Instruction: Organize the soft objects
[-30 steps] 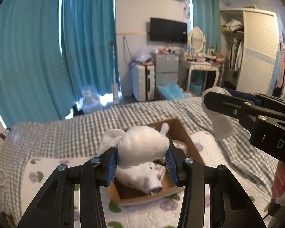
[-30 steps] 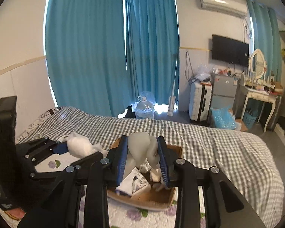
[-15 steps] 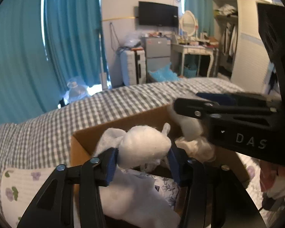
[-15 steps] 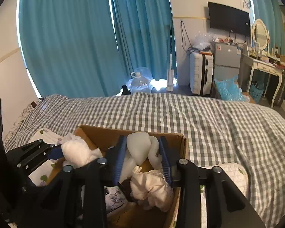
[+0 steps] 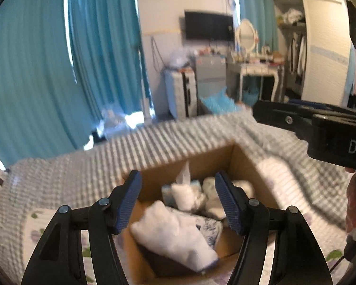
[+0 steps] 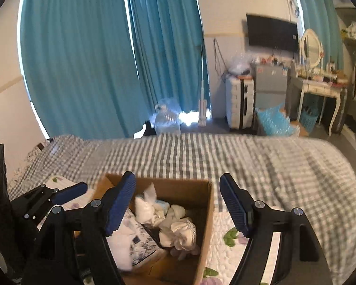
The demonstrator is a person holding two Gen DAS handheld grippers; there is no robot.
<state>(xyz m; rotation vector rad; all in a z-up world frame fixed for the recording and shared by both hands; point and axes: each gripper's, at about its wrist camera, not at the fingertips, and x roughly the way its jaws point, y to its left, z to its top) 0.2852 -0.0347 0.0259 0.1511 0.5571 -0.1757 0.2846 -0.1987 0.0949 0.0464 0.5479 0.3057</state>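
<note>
A brown cardboard box [image 5: 245, 163] [image 6: 207, 211] sits on the bed and holds several white soft items: a white plush [image 5: 186, 193] [image 6: 146, 207], a cream bundle [image 6: 179, 229] and a folded floral cloth [image 5: 175, 237] [image 6: 136, 242]. My left gripper [image 5: 178, 201] is open and empty just above the box. My right gripper [image 6: 178, 201] is open and empty above the box too. The right gripper's body [image 5: 315, 128] shows at the right of the left wrist view; the left gripper's fingers [image 6: 68, 192] show at the left of the right wrist view.
The box rests on a white floral quilt [image 6: 225, 239] over a grey checked bedspread [image 6: 261, 156]. Beyond the bed are teal curtains [image 6: 95, 59], a water jug [image 6: 166, 118], a white suitcase [image 6: 239, 102], a dressing table [image 6: 318, 90] and a wardrobe [image 5: 325, 47].
Both grippers lowered over the box and opened. The white plush left my left gripper and the cream soft item left my right gripper; both now lie in the box.
</note>
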